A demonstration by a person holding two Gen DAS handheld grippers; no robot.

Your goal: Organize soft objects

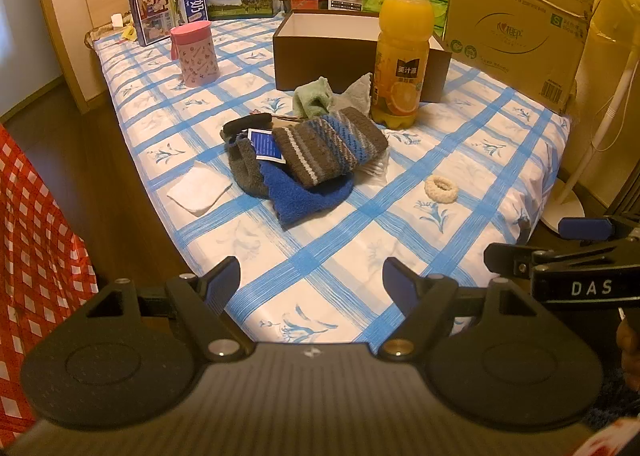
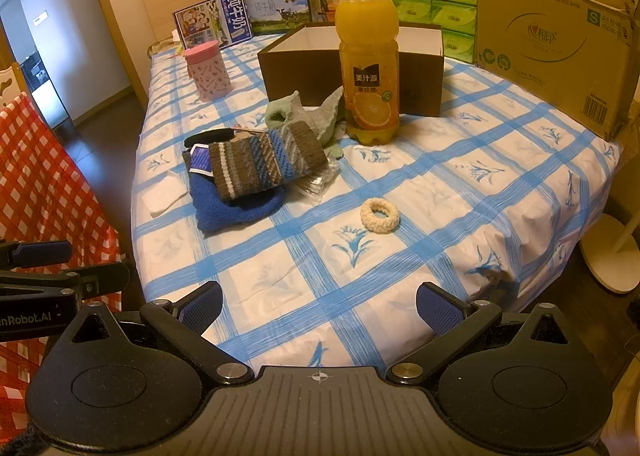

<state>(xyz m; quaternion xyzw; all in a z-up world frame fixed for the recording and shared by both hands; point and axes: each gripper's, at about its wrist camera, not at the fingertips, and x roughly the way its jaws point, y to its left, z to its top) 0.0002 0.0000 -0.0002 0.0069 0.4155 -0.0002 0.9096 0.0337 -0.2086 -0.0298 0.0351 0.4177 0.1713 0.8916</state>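
Both the left gripper [image 1: 312, 276] and right gripper [image 2: 318, 306] are hovering with jaws wide apart, gripping nothing, above the worktop [image 2: 460, 192]. The socks [image 1: 320, 152] are lying piled mid-worktop, near the brown box [image 1: 320, 52].

The bed's sheet [image 1: 460, 176] was white with a blue check and blue flowers. The striped sock [image 1: 332, 148] ran brown, blue and white over a plain blue sock [image 1: 308, 196]. The scrunchie [image 2: 379, 215] was cream, the bottle [image 2: 370, 56] orange, the cup [image 1: 195, 54] pink, the open box [image 2: 300, 72] dark brown outside and white inside.
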